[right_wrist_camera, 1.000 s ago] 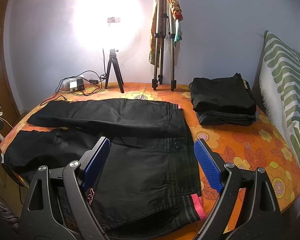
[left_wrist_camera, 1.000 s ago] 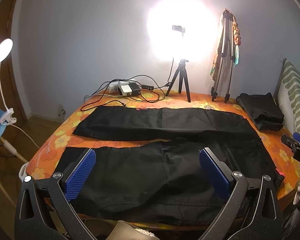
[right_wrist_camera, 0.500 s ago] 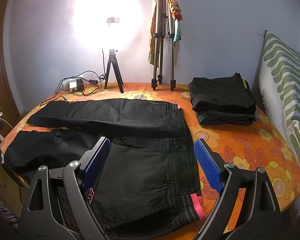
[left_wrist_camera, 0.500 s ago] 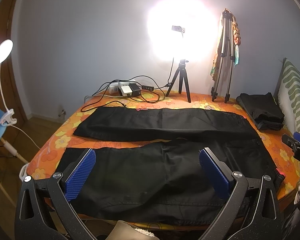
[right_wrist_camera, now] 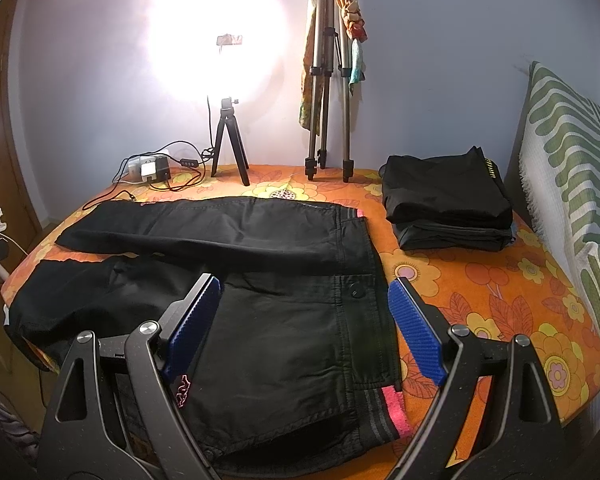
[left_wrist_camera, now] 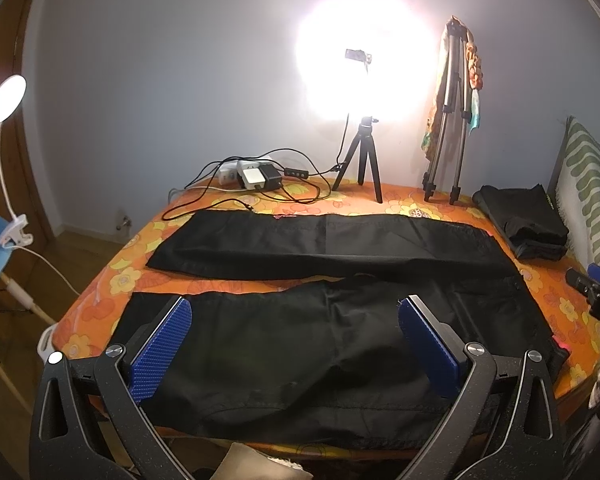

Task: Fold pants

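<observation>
The pants [right_wrist_camera: 260, 308] cover most of the near half of the tabletop [right_wrist_camera: 500, 292]. Bare cloth lies open to their right — up to a stack of folded clothes [right_wrist_camera: 448, 200] at the far right. Along the back edge stand two tripods [right_wrist_camera: 328, 112] and a tangle of chargers and cables [left_wrist_camera: 256, 178], closing off the far side.

The pants [right_wrist_camera: 284, 320] lie spread along the near edge of my tabletop [right_wrist_camera: 500, 300], legs toward the left edge, waist toward the right. A folded stack [right_wrist_camera: 448, 200] sits at the far right corner; 2 tripods [right_wrist_camera: 230, 144] stand on the far edge, chargers [right_wrist_camera: 150, 168] far left.
</observation>
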Tool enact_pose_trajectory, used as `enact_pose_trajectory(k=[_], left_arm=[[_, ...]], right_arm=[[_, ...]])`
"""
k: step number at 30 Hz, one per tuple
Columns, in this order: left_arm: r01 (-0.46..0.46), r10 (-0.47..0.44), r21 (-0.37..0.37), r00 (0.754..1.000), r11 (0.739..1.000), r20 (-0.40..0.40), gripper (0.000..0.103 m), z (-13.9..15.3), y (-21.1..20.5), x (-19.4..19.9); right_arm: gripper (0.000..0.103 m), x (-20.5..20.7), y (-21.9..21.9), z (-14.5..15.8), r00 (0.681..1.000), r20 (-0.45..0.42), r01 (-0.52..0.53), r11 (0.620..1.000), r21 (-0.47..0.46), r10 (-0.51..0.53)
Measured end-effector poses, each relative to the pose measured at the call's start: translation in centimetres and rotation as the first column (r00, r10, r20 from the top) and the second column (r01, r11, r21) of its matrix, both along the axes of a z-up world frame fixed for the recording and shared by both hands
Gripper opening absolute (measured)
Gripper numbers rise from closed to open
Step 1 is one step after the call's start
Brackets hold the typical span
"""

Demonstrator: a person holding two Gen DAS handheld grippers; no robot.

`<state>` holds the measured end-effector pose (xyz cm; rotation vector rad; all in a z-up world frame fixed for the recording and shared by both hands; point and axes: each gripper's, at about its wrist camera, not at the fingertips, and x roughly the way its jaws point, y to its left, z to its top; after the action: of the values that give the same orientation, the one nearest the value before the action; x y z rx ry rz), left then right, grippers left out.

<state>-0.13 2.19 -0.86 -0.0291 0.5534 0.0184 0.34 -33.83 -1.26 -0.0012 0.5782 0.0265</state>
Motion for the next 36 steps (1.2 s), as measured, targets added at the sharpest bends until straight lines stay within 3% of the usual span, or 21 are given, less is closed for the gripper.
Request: enact_pose_trajectory(k=[9, 16, 22, 25, 27, 29, 32, 36], left_arm=[[-0.044, 0.044, 0.035, 0.999, 0.998, -0.011, 0.103, -0.3, 1.4, -0.4], [-0.042, 0.044, 0.048, 0.999, 0.998, -0.033, 0.103, -0.5, 2.9, -0.5], [-0.091, 0.089, -0.013, 0.990, 0.996, -0.106, 0.099, -1.4, 5.7, -0.4], [-0.133, 0.130, -0.015, 0.983, 0.991, -0.130, 0.083, -1.6, 7.6, -0.6], [-0.161, 0.155, -0.029, 0.977, 0.987, -0.147, 0.079, -1.7, 9.0, -0.6], [-0.189, 0.177, -0.060, 0.970, 0.980, -0.168, 0.065, -1.9, 10.9, -0.7], [-0.239, 0.219, -0.083, 0.955, 0.968, -0.200, 0.050, -2.5, 13.6, -0.6], [-0.295, 0.259, -0.108, 0.929, 0.949, -0.266, 0.044, -4.1, 16.6, -0.6]], right_arm=[[0.089, -0.6, 0.3, -0.5, 1.000, -0.010, -0.028, 1.000, 0.002, 0.028], [0.089, -0.7, 0.6, -1.5, 0.990, -0.053, -0.126, 0.992, 0.026, 0.127], [0.089, -0.8, 2.2, -2.6, 0.961, -0.104, -0.255, 0.967, 0.014, 0.255], [0.089, -0.9, 3.8, -3.1, 0.932, -0.143, -0.335, 0.942, 0.005, 0.332], [0.089, -1.0, 5.4, -3.7, 0.900, -0.183, -0.402, 0.915, 0.000, 0.396], [0.089, -1.2, 6.8, -4.3, 0.867, -0.216, -0.462, 0.887, -0.009, 0.450], [0.085, -1.8, 9.3, -5.1, 0.808, -0.252, -0.559, 0.828, -0.041, 0.533], [0.078, -3.2, 12.6, -6.1, 0.722, -0.288, -0.674, 0.734, -0.084, 0.629]])
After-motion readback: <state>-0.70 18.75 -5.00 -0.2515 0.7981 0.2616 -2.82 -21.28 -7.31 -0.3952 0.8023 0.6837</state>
